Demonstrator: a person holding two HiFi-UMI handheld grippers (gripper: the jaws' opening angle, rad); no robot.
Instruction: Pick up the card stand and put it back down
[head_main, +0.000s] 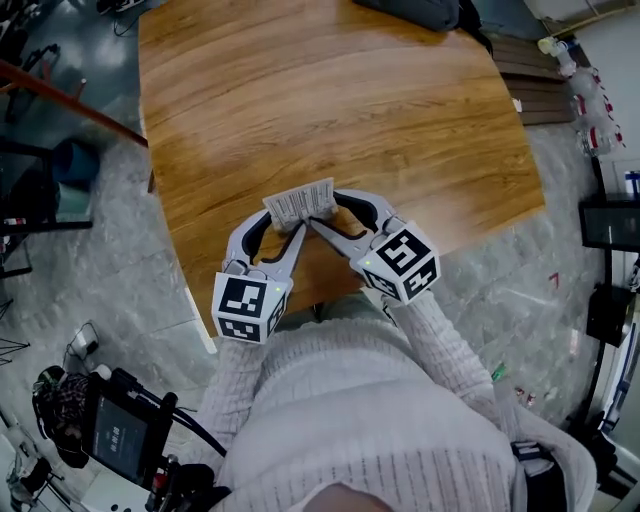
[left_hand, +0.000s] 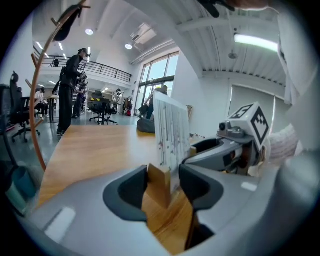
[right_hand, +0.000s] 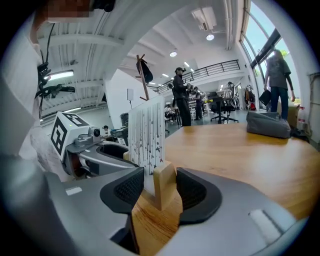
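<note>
We wear a pale, ribbed knit sweater (head_main: 350, 430) with long cuffed sleeves. Our left gripper (head_main: 285, 222) and right gripper (head_main: 328, 210) are light grey curved shells with dark ribbed pads and black-and-white marker cubes.

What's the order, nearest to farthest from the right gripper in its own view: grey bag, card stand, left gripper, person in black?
1. Card stand: between its jaws.
2. Left gripper: close on the left, at the stand's other end.
3. Grey bag: on the table, far right.
4. Person in black: standing beyond the table.
</note>
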